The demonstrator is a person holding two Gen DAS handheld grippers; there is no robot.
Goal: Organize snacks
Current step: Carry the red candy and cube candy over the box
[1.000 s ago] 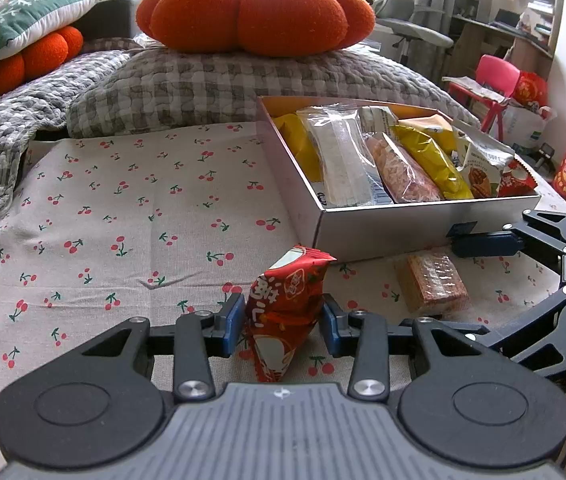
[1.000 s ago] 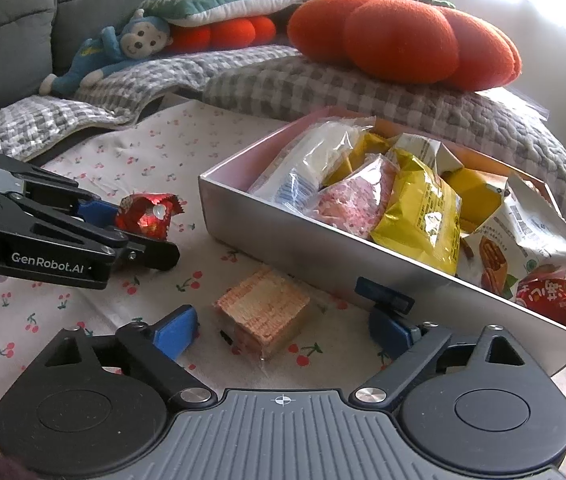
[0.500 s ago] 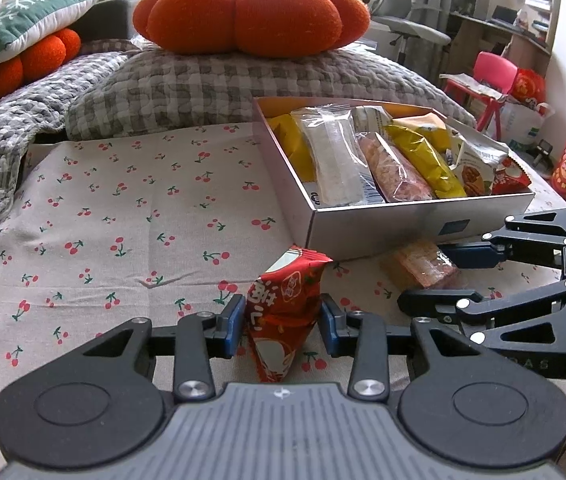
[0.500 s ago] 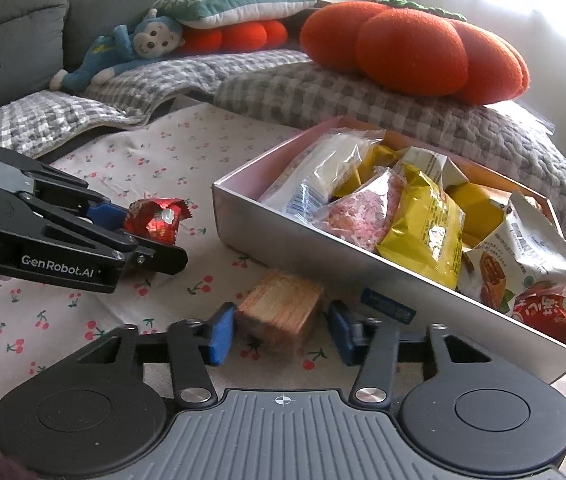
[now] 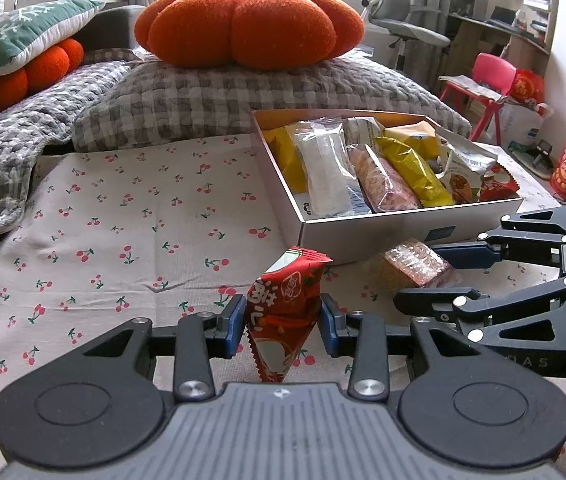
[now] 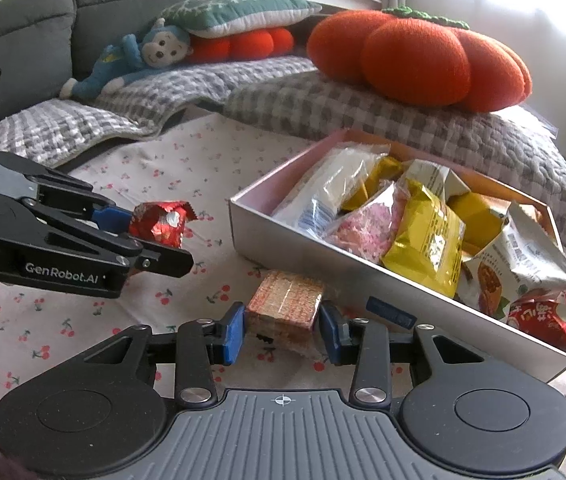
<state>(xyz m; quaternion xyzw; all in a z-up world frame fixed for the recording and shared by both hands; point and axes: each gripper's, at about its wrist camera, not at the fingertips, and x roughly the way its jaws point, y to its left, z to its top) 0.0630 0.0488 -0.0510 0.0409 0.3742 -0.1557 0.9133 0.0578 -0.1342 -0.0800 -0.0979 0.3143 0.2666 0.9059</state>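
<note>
Jaws of the right gripper (image 6: 282, 329) have just closed on the wafer block (image 6: 285, 307). Left gripper (image 5: 281, 327) pinches the red packet (image 5: 285, 312). 2 snacks look ready for the box (image 6: 347, 276).

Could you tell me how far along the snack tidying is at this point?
Mostly done: the box already holds a row of packets. In hand: the left gripper clamps the red snack packet, and the right gripper's jaws have just closed on the wrapped wafer block. Left: both of these must go into the box.
</note>
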